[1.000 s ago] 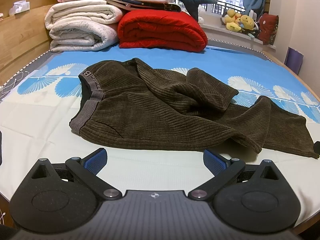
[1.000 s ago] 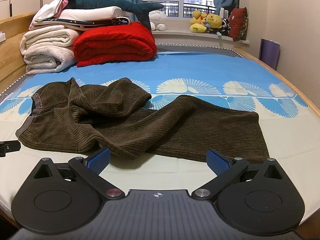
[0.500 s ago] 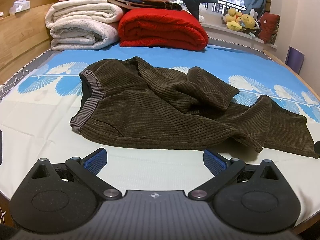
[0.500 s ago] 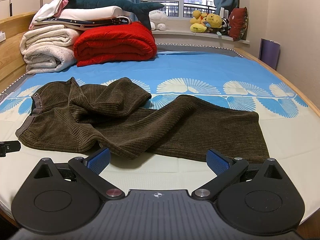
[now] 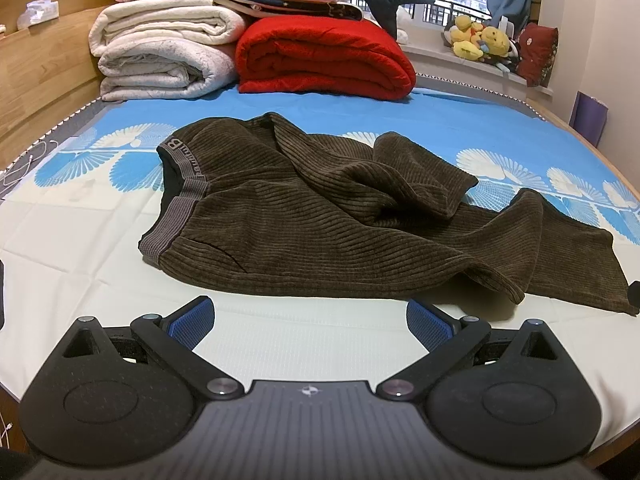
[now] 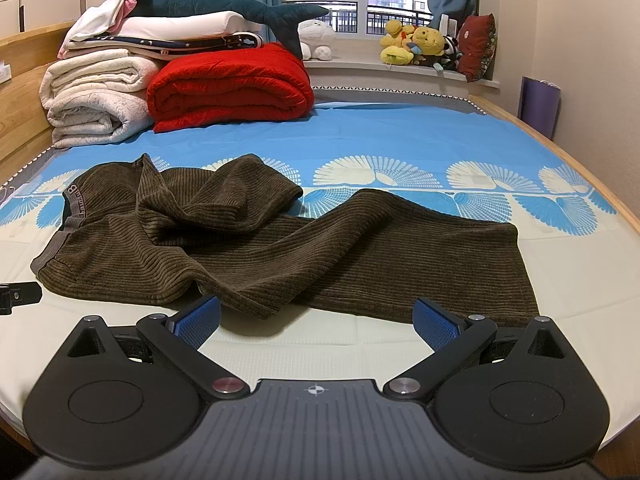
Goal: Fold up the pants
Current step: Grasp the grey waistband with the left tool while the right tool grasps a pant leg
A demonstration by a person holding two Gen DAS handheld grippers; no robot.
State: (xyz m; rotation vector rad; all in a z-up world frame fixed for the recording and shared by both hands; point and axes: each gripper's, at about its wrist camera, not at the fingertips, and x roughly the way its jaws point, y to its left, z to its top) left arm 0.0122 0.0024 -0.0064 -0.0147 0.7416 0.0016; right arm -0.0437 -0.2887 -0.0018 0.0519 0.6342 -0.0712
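While both claws, the left gripper (image 5: 310,318) and right gripper (image 6: 316,322), hover spread wide and empty at six o'clock, the brown pants (image 6: 280,240) lie rumpled mid-bed, one leg bunched toward ten o'clock — looks like no fold made yet.

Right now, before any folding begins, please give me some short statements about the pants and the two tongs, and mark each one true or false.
1. The left tongs are open and hold nothing. True.
2. The right tongs are shut on a pant leg. False: they are open, just short of the cloth.
3. The brown pants lie flat and smooth. False: they are crumpled, with one leg bunched back over the upper part.
4. The waistband lies at the left end of the pants. True.
5. The red blanket covers the pants. False: it sits folded at the far side of the bed, apart from them.
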